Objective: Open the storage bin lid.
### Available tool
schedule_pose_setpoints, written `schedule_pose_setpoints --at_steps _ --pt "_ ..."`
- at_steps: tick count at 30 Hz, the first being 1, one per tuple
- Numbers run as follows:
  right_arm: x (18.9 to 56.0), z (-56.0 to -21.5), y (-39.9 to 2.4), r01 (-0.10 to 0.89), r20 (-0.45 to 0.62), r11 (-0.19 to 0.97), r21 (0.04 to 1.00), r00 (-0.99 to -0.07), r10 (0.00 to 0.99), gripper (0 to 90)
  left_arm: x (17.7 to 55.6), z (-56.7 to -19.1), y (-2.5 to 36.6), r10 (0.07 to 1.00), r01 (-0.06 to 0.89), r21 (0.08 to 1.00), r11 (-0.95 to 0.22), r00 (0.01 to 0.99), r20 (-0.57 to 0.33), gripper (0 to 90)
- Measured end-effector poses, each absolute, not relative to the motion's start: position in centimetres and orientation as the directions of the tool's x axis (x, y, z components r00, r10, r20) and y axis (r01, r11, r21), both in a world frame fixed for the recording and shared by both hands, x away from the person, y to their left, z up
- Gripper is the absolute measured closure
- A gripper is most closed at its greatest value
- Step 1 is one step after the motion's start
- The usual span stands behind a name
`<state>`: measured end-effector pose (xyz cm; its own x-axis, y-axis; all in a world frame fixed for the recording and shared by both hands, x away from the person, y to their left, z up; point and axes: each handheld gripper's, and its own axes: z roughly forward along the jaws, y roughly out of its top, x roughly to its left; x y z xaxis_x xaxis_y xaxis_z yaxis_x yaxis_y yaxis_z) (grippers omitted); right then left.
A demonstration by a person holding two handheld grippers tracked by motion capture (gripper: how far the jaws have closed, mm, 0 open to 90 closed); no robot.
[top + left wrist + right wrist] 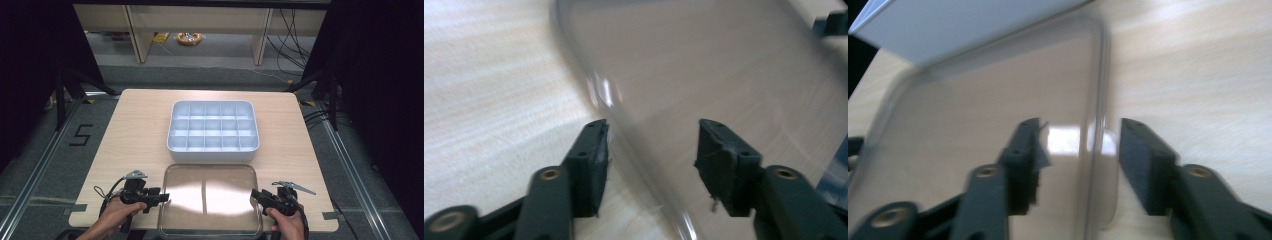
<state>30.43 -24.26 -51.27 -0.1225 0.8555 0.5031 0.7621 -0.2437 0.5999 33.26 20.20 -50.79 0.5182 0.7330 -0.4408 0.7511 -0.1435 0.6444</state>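
Black jaws of the left gripper [162, 197] and right gripper [256, 194] stand partly open, each straddling a side edge of the clear lid [210, 197] without pressing it; the lid lies flat on the table [135, 125] at the near edge, just before the white tray [214, 146]. To move it well, both should probably close evenly on the rims, then lift level together, so the slippery lid does not tilt.
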Motion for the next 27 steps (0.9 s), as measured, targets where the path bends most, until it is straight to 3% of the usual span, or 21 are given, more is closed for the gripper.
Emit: schedule_pose_setpoints --at_steps 3,9,13,14,17,20,22,25,26,27 --pt "30.4 -50.9 -24.6 0.772 0.553 -0.315 0.552 -0.057 0.831 49.8 33.5 -50.6 20.9 0.755 0.744 0.657 -0.117 0.497 -0.428 39.5" --pt "30.4 -50.4 -25.4 0.734 0.556 -0.321 0.598 -0.093 0.826 48.2 33.4 -50.5 20.9 0.748 0.746 0.656 -0.115 0.5 -0.437 38.6" --pt "30.1 -49.9 -25.3 0.754 0.58 -0.329 0.568 -0.084 0.81 45.8 33.1 -50.5 20.8 0.74 0.743 0.657 -0.124 0.51 -0.438 37.4" --pt "30.2 -50.2 -25.5 0.74 0.548 -0.295 0.604 -0.117 0.828 45.2 33.1 -50.5 20.8 0.739 0.742 0.659 -0.126 0.513 -0.436 37.4" --pt "29.8 -49.5 -25.2 0.757 0.585 -0.331 0.564 -0.084 0.806 43.4 33.0 -50.3 20.7 0.739 0.73 0.67 -0.132 0.523 -0.424 36.9" --pt "29.9 -49.6 -25.5 0.716 0.524 -0.275 0.642 -0.147 0.839 41.7 32.9 -50.2 20.8 0.735 0.726 0.674 -0.139 0.531 -0.421 35.7" --pt "29.6 -49.0 -25.1 0.732 0.544 -0.308 0.608 -0.102 0.833 40.1 32.8 -50.1 20.8 0.734 0.721 0.679 -0.136 0.534 -0.42 35.1" --pt "29.6 -49.1 -25.2 0.703 0.493 -0.258 0.663 -0.15 0.857 38.2 32.8 -50.0 21.0 0.721 0.721 0.68 -0.133 0.541 -0.433 34.0" --pt "29.2 -48.7 -24.8 0.72 0.529 -0.297 0.627 -0.114 0.841 37.2 32.8 -50.0 21.0 0.712 0.721 0.681 -0.128 0.544 -0.443 33.4" --pt "29.3 -48.8 -25.0 0.688 0.473 -0.242 0.684 -0.165 0.866 34.9 32.9 -50.0 21.2 0.71 0.719 0.682 -0.133 0.549 -0.441 32.0"
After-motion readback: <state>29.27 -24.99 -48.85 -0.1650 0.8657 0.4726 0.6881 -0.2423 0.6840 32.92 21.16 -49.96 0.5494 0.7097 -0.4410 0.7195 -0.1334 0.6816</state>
